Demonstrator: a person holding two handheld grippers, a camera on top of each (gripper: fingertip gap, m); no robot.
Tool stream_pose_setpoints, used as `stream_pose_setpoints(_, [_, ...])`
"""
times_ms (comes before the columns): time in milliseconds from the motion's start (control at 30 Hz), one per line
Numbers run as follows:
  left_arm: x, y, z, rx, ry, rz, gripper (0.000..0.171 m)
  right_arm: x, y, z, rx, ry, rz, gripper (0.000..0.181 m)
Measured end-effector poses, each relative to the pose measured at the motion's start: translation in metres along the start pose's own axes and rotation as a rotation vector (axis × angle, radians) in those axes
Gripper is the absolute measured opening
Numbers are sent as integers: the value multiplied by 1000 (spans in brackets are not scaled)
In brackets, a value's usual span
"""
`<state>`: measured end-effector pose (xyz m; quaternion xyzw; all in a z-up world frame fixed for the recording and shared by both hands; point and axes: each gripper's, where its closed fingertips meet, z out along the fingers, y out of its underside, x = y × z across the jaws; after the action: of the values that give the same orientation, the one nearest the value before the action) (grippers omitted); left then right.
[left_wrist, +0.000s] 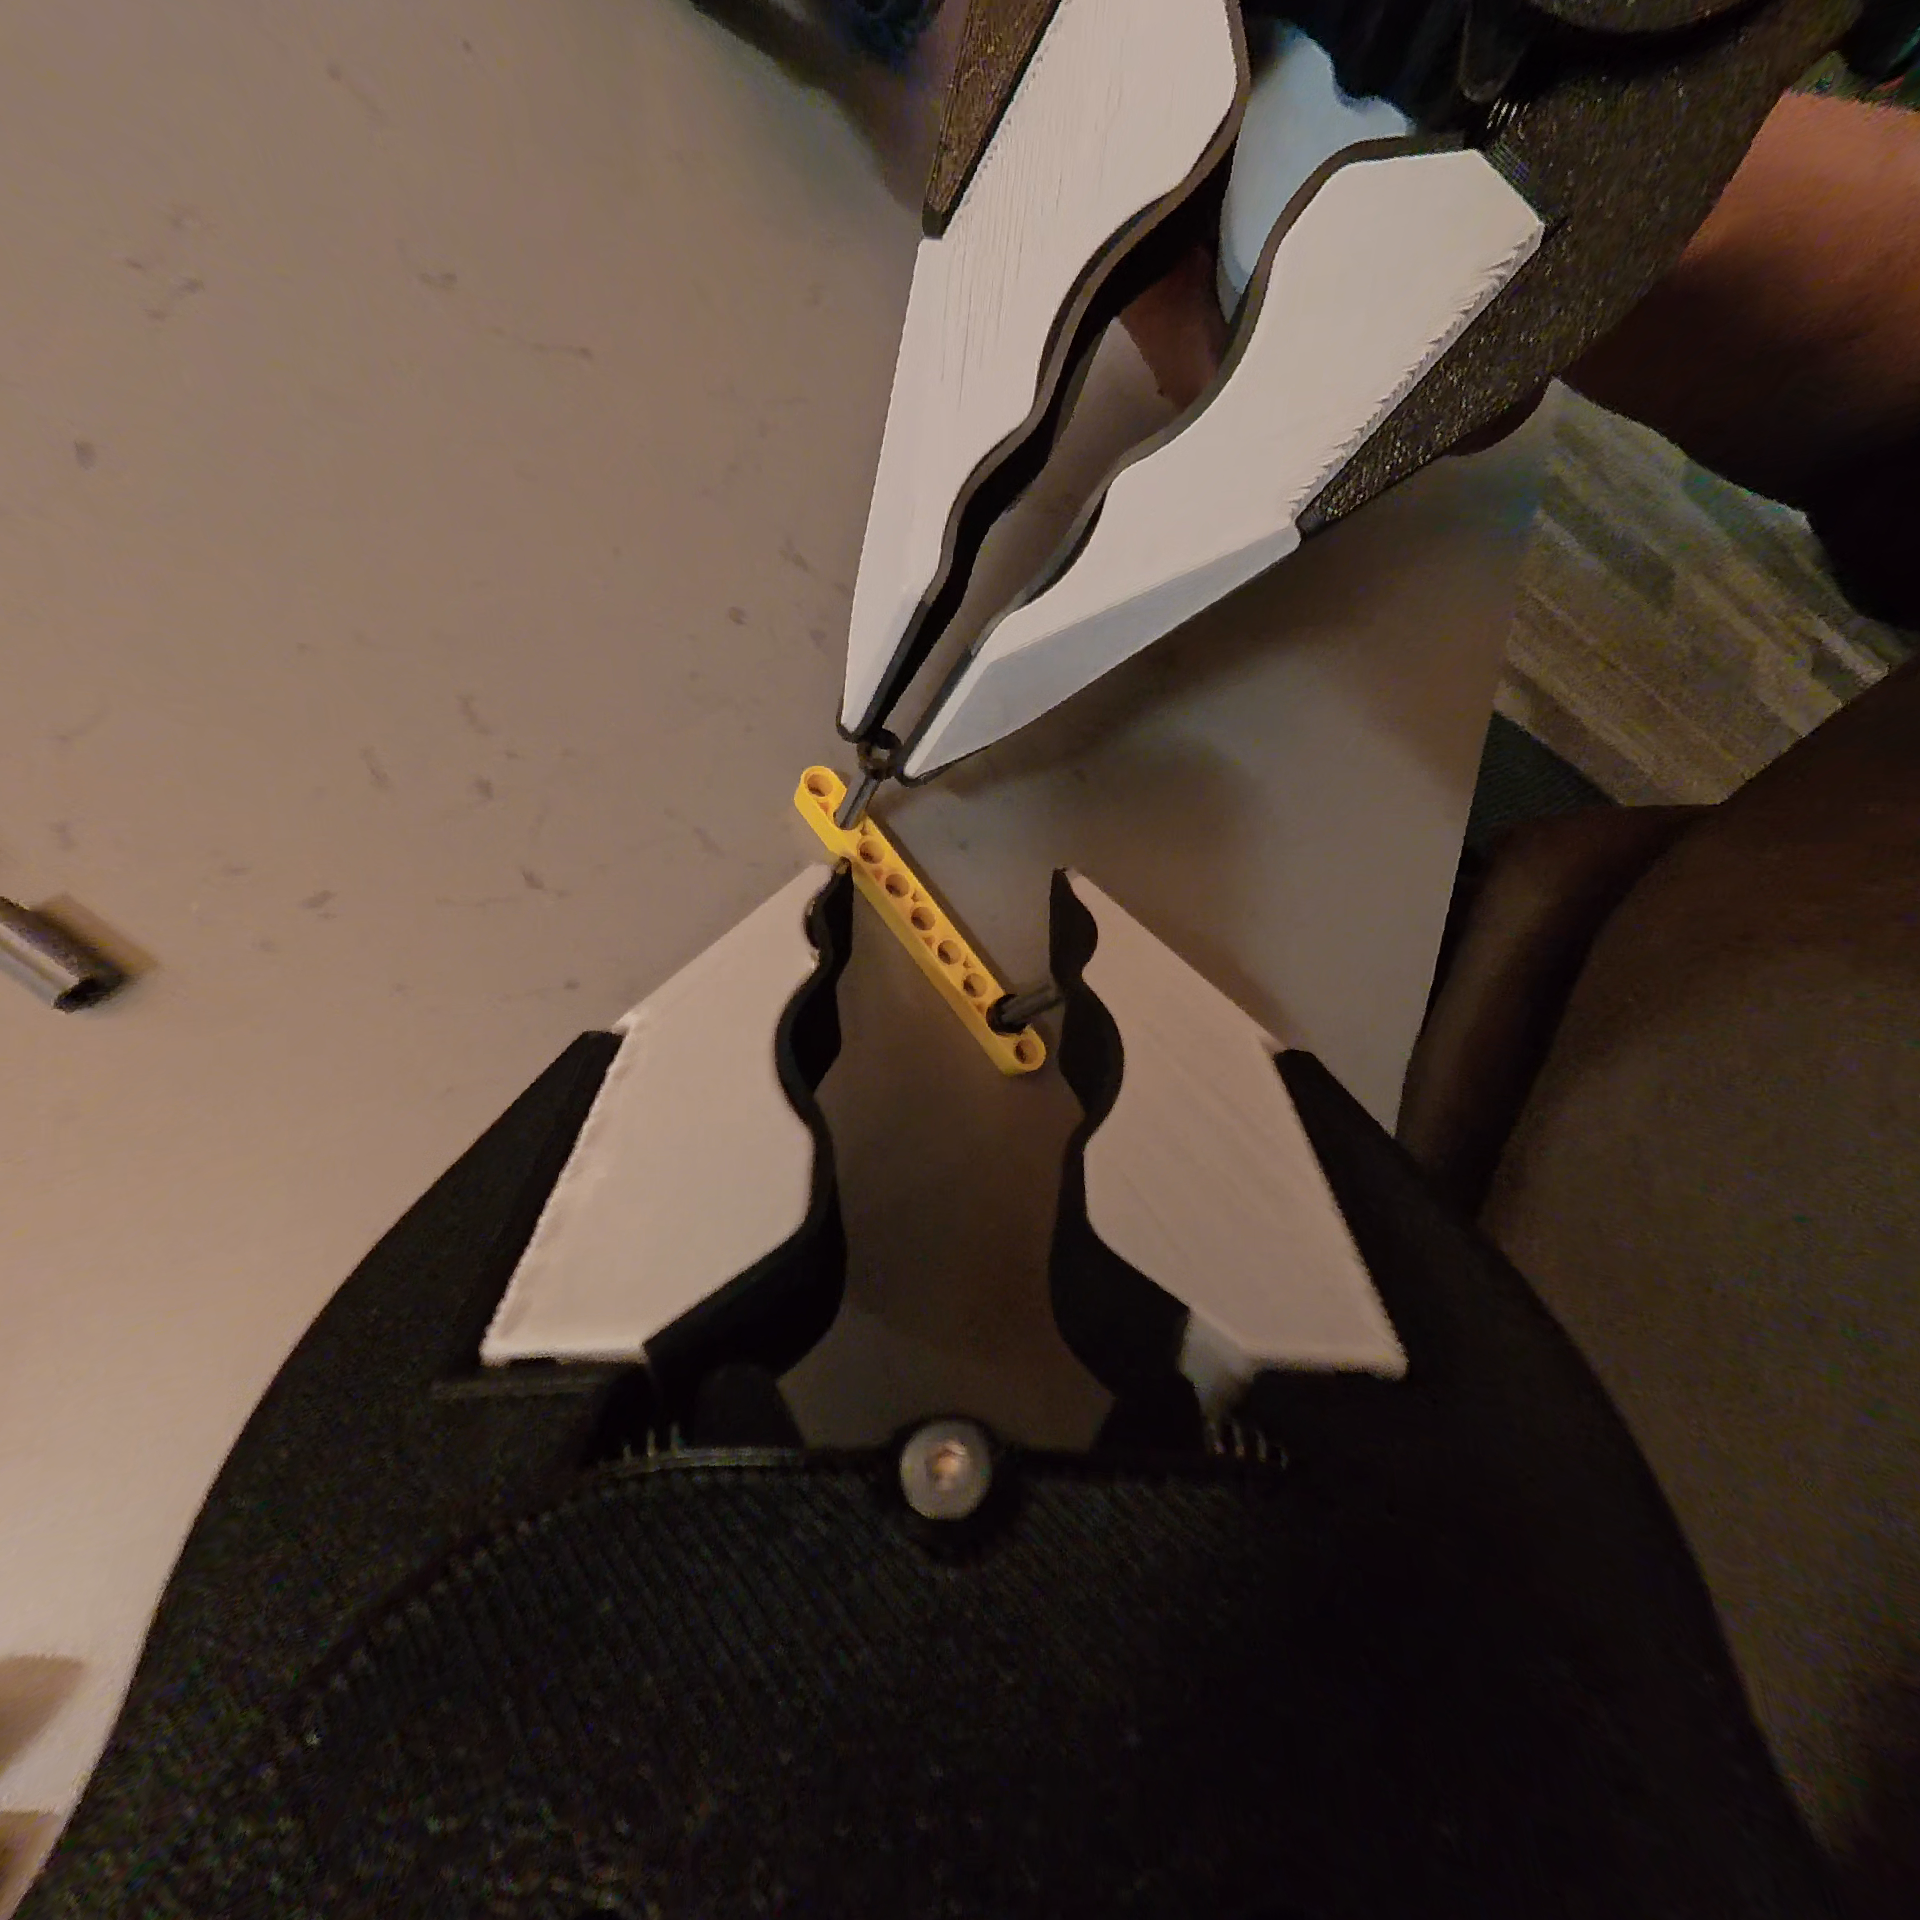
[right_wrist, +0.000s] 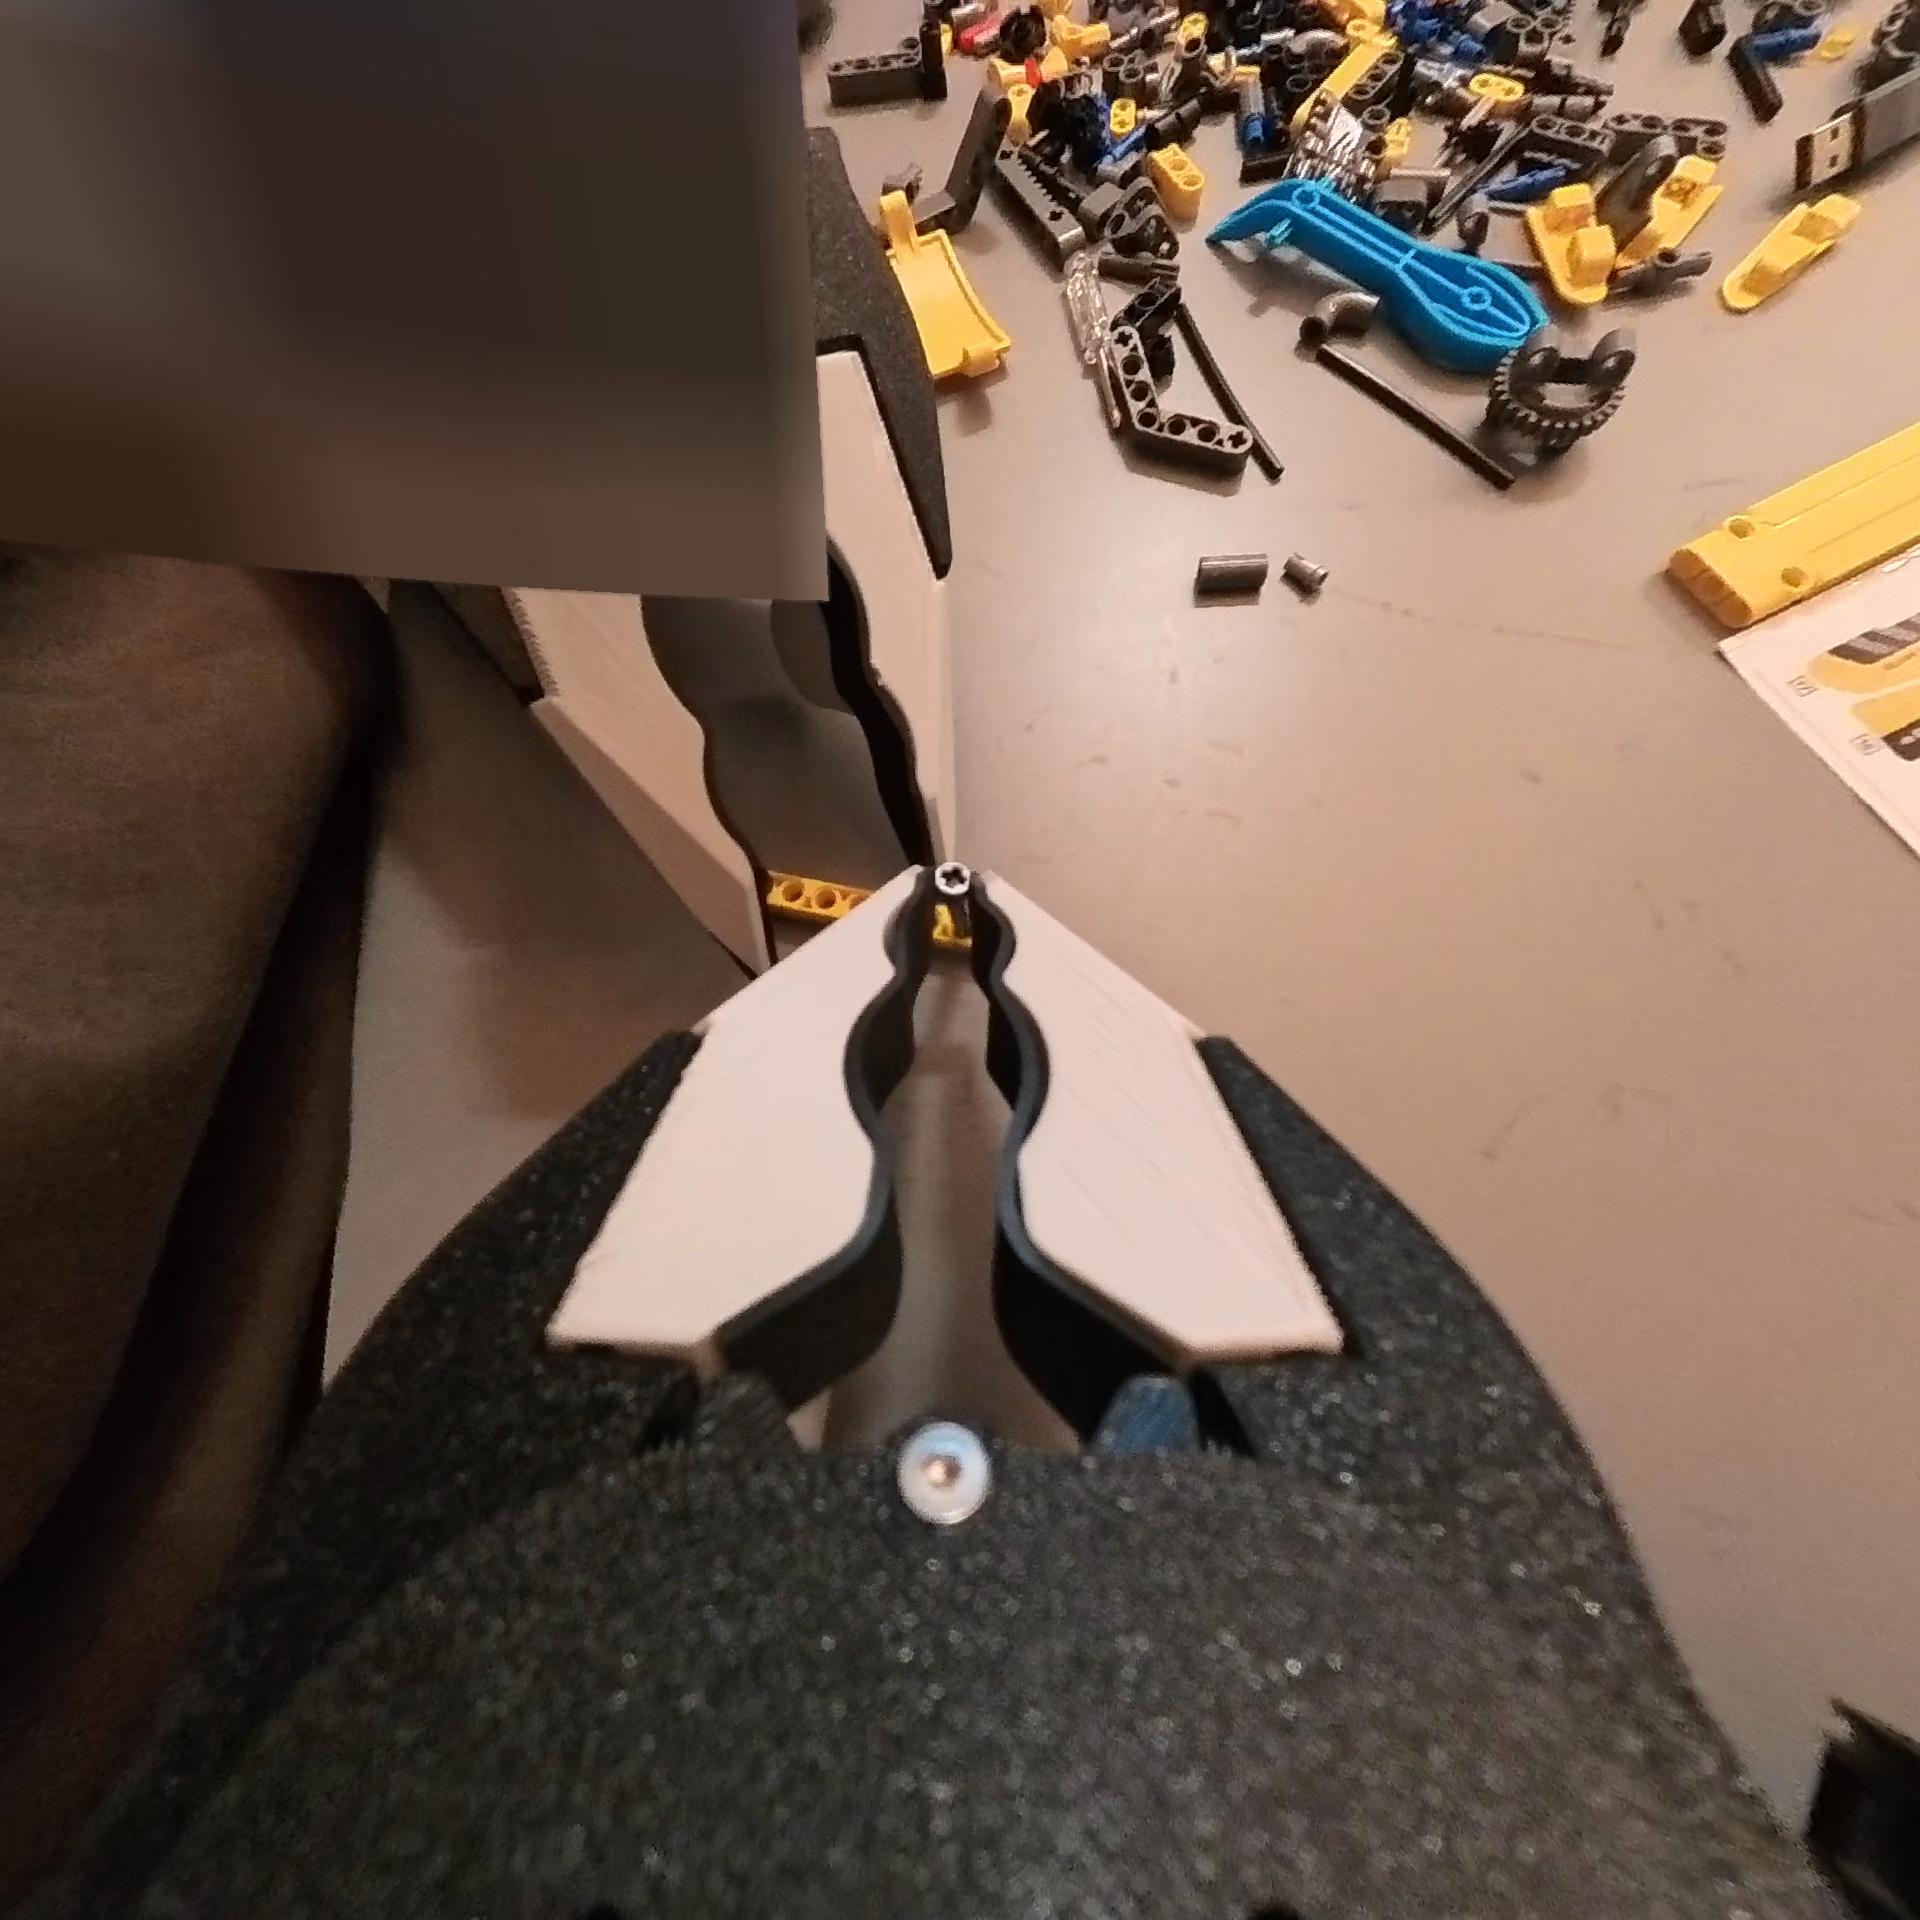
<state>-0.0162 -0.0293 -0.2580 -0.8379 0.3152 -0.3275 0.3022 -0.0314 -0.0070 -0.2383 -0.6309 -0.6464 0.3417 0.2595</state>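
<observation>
I see a scuffed beige desk (right_wrist: 1299, 935) under warm, dim light, its far part strewn with a heap of loose building pieces (right_wrist: 1351, 156), with a blue curved piece (right_wrist: 1392, 275) and a printed sheet (right_wrist: 1849, 707) to the right. My right tool (left_wrist: 883, 750) is pinched tight on a small black pin (left_wrist: 865, 787) stuck into one end of the yellow holed beam (left_wrist: 920, 920). My left tool (left_wrist: 945, 883) stands wide apart around the beam, one finger (left_wrist: 686, 1122) touching its edge, a second black pin (left_wrist: 1029, 1006) by the other.
</observation>
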Motion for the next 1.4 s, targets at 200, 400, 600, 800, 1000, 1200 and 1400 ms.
stream_pose_setpoints(200, [-1, 1, 0, -3, -6, 2, 36, 1, 0, 0, 15, 16, -21, 6])
stream_pose_setpoints(400, [-1, 1, 1, -6, -11, 5, 36, 1, 0, 0, 52, 33, -44, 6])
stream_pose_setpoints(600, [-1, -7, -5, 51, 21, -37, 34, 0, 0, 0, 82, 58, -73, 6])
stream_pose_setpoints(800, [-13, -36, -27, 269, 173, -310, 17, -1, 0, 0, 93, 70, -91, 6])
stream_pose_setpoints(1000, [-27, -35, -24, 239, 151, -380, 17, -1, 0, 0, 99, 80, -111, 6])
stream_pose_setpoints(1200, [-22, -30, -15, 147, 182, -369, 20, 0, 0, 0, 104, 80, -127, 6])
stream_pose_setpoints(1400, [-22, -25, -12, 86, 179, -341, 21, -1, 0, 0, 102, 77, -137, 6])
